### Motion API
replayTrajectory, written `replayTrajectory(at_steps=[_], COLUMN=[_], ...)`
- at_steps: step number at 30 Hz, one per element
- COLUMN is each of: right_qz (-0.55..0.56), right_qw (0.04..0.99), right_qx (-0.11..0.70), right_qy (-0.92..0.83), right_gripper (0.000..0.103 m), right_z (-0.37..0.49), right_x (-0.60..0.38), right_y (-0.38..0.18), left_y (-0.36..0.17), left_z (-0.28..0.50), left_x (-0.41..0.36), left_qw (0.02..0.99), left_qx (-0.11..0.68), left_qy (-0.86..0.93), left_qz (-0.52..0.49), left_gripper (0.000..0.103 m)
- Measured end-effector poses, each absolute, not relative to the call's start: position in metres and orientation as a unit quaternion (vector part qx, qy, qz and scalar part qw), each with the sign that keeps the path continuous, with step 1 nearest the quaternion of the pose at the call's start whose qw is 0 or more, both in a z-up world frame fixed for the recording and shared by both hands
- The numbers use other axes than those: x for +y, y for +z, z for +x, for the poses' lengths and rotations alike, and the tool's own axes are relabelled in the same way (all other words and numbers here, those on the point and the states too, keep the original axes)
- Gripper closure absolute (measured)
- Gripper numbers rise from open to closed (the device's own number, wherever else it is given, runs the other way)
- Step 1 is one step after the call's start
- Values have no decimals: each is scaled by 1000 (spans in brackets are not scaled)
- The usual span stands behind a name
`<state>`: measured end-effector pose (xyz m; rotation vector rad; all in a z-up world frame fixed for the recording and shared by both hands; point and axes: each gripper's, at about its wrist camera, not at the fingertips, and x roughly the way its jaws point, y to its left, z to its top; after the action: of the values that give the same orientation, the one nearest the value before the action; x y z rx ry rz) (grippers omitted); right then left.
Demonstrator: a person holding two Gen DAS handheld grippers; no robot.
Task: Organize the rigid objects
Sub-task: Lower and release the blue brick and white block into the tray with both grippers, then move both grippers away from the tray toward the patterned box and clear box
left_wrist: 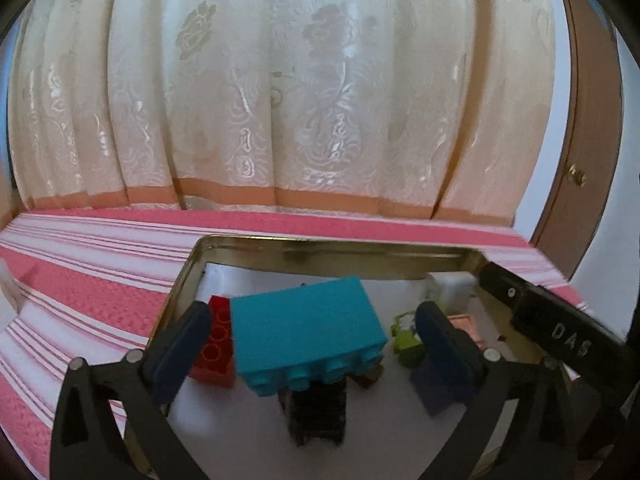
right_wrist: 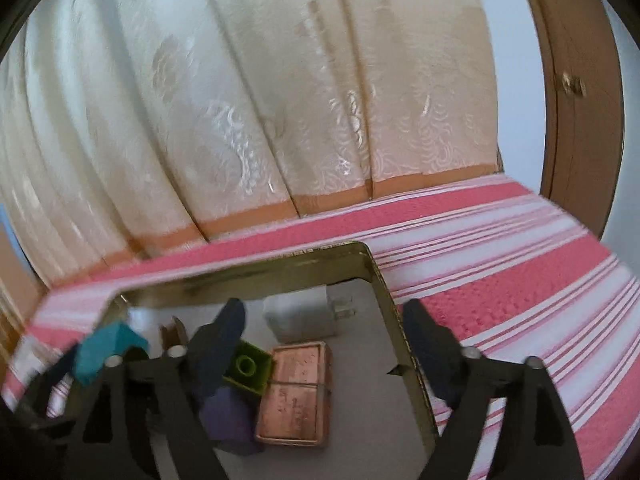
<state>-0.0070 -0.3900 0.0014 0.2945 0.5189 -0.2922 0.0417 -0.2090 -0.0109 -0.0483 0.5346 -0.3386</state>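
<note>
A gold tin (left_wrist: 320,246) with a white floor lies on the striped cloth. My left gripper (left_wrist: 314,314) hangs over it, open. A blurred, tilted teal brick (left_wrist: 308,336) sits between the fingers with a gap on each side. Below it are a red brick (left_wrist: 216,344), a black ridged piece (left_wrist: 316,412), a green brick (left_wrist: 406,336) and a purple block (left_wrist: 436,392). My right gripper (right_wrist: 326,320) is open over the tin's (right_wrist: 240,276) right half, pressing on nothing. Under it lie a white charger plug (right_wrist: 300,320), a copper box (right_wrist: 296,392), the green brick (right_wrist: 246,368) and the purple block (right_wrist: 228,416).
The tin rests on a pink and white striped cloth (left_wrist: 88,288). A cream curtain (left_wrist: 280,100) hangs close behind, and a brown door (left_wrist: 592,120) stands at the right. The right gripper's black finger (left_wrist: 560,328) crosses the tin's right corner in the left wrist view.
</note>
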Motion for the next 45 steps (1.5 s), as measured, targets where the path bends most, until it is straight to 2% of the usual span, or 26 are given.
replayTrajectory(at_steps=[7,18,20,22,26,45], right_qz=[133,94,82,71,61,71], right_qw=[956,973,976,977,978,974], right_qx=[230,159,134,117,86,71], right_qy=[-128,-141,-152,-162,-178,-201], right_gripper=[18,18,15,9,9,9], right_z=[-10,-28,-34,-38,-48,-72], right_x=[-379,-363,-359,-355,-349,-337], right_y=[6,18,20,22,23,24], left_y=[-1,1,1,2,2,0], left_z=[30,29,26,24,23,16], left_x=[-209,-177,-175,-174,-166,-149], left_qw=[964,974,976,978,978,980], left_qx=[222,198,188,181,179,172], left_qy=[-143,-112,-109,-105,-103,-102], left_qz=[23,4,8,12,7,8], left_gripper=[0,0,0,0,0,0])
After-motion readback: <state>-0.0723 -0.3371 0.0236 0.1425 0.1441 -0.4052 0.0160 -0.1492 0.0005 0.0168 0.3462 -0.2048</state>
